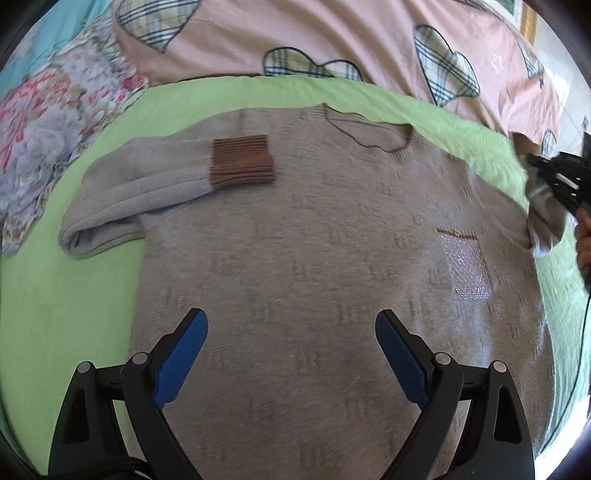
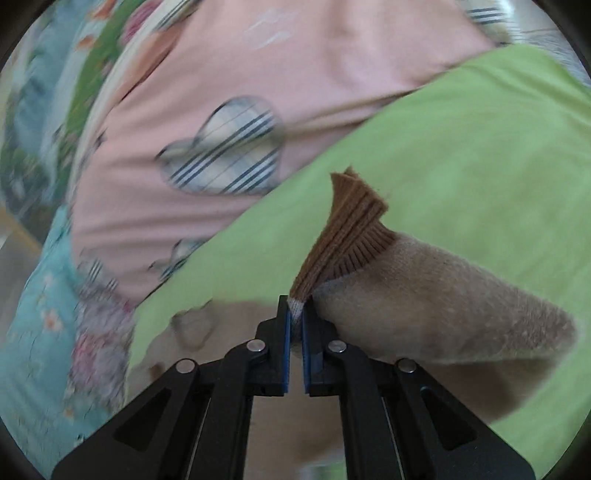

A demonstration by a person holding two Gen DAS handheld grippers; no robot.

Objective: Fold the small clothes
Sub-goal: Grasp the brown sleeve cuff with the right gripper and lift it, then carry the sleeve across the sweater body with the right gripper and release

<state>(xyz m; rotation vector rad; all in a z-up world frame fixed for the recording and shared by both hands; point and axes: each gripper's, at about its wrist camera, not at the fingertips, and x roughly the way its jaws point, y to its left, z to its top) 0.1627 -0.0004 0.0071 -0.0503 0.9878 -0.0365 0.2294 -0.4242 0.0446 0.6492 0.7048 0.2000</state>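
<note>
Beige knit, soft and slightly fuzzy, makes up the sweater (image 1: 332,258), which lies flat, front up, on a light green sheet (image 1: 74,295) spread over the bed, with a pink quilt with plaid hearts (image 1: 332,33) beyond the collar and a flowered cloth (image 1: 55,122) off to one side. One sleeve (image 1: 147,192) is already folded in across the chest, its ribbed brown cuff (image 1: 242,160) resting just below the neckline; a shiny woven pocket patch (image 1: 467,266) sits on the opposite side of the chest. The left gripper (image 1: 291,354) hovers above the lower body of the garment with its blue-padded jaws spread wide and holding nothing. The right gripper (image 2: 295,325) has its jaws pinched on the second sleeve (image 2: 443,302) right at the seam where the second cuff (image 2: 351,229) meets the beige wool, and the sleeve hangs lifted off the sheet, sagging behind the grip. The sweater's body lies inward from that raised sleeve, so the coming move likely depends on carrying the cuff crosswise over the chest, toward the first cuff, with the sleeve's long axis laid across the torso. The right hand is plainly the nearer one for this; the left looks free to steady the hem.
</note>
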